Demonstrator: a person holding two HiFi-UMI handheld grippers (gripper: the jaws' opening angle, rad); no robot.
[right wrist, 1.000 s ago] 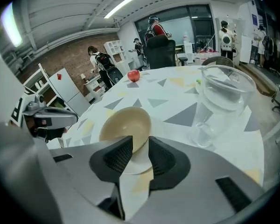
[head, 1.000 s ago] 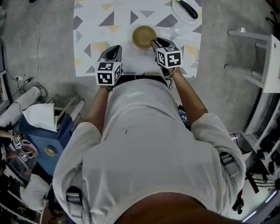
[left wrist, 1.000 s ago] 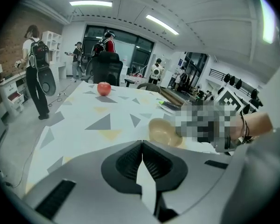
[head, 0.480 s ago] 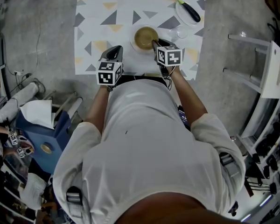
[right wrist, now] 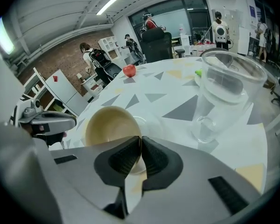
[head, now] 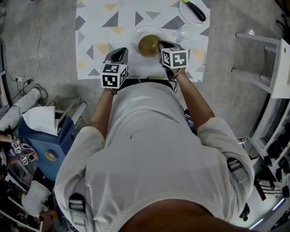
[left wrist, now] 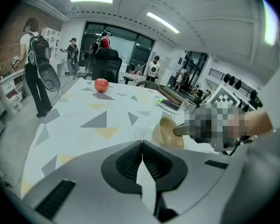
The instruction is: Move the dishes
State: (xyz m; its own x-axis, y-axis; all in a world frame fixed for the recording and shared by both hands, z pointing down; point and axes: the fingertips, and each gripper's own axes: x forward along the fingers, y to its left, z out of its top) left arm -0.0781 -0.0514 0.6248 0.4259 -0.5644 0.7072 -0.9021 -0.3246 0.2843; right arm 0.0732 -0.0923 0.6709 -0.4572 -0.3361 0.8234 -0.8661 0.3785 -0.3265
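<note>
the tablecloth (head: 96, 13) is white, strewn with grey and pale yellow triangles, over a grey floor (head: 43, 42). the bowl (head: 148, 44) is tan, the apple (left wrist: 101, 85) red, the glass (right wrist: 224, 92) clear. a white plate (head: 184, 13) carries a dark aubergine (head: 197, 11) with a bright green stem.

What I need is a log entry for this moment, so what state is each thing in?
Bowl: tilted, empty.
Right tool: shut on the bowl's rim; jaws have just been closing.
Left tool: shut, empty.
Clear cup: upright, looks empty.
Apple: whole, lying free.
Eggplant: lying on a white plate.
</note>
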